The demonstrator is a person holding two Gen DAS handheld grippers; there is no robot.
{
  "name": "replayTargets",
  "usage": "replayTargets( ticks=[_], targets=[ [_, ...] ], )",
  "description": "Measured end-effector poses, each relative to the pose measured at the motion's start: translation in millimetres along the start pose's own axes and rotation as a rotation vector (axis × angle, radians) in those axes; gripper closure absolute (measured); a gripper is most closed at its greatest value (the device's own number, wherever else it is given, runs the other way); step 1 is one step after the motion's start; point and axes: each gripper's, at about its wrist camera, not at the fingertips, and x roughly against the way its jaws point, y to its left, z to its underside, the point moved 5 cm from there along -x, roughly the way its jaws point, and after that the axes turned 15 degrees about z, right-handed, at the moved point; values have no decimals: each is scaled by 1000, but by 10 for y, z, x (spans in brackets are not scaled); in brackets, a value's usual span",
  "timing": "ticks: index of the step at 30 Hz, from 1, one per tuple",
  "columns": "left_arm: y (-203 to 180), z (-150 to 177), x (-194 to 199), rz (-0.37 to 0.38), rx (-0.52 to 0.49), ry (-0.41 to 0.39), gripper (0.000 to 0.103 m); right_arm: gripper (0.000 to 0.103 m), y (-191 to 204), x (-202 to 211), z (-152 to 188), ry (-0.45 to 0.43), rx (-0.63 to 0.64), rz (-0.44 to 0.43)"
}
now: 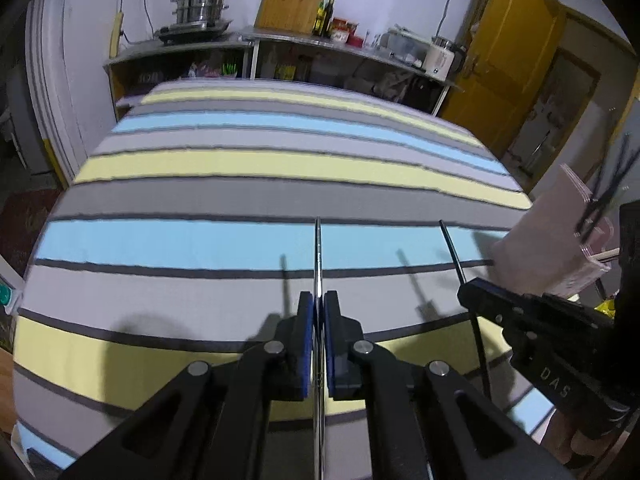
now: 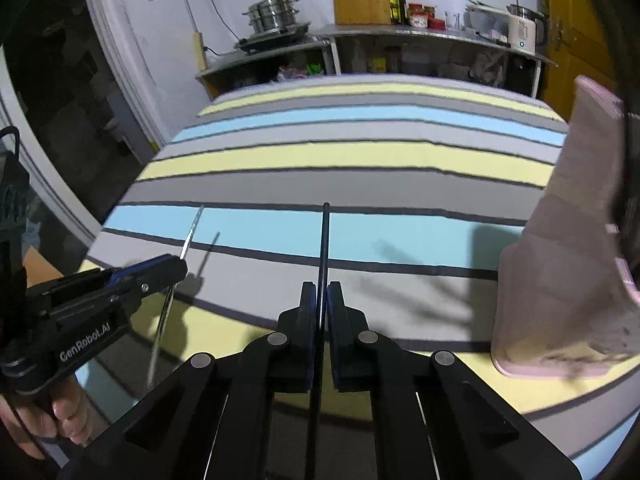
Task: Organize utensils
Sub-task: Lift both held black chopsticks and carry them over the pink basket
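Steel utensil [image 1: 318, 248] pinched in the left tool [image 1: 319, 304], black chopstick [image 2: 324, 240] in the right tool [image 2: 320, 296]: I'd lower each tip-first into the pink holder [image 2: 560, 260] at right.

In the left wrist view, the left hand-held gripper [image 1: 319, 304] is seen at bottom centre, closed on a thin metal utensil [image 1: 318, 248] that points up the frame over the striped surface [image 1: 200, 200]. The right hand-held gripper [image 1: 466, 290] is placed at lower right, clamped on a dark chopstick [image 1: 452, 252]. The utensil holder [image 1: 552, 240] is set at the right edge, with chopsticks [image 1: 612, 184] standing in it. Shelves [image 1: 280, 48] are ranged behind the surface at the top.
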Motion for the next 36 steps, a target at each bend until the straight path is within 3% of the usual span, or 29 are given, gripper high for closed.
replayTargets(
  ticks=[16,36],
  targets=[
    [-548,-169,749,76,-101,-109,97,97,-155,1030,6,-159,-34,-33],
    [-1090,-262,948,161,-176,-125,97,98,-528,1609,9,-256,-102,-26]
  ],
)
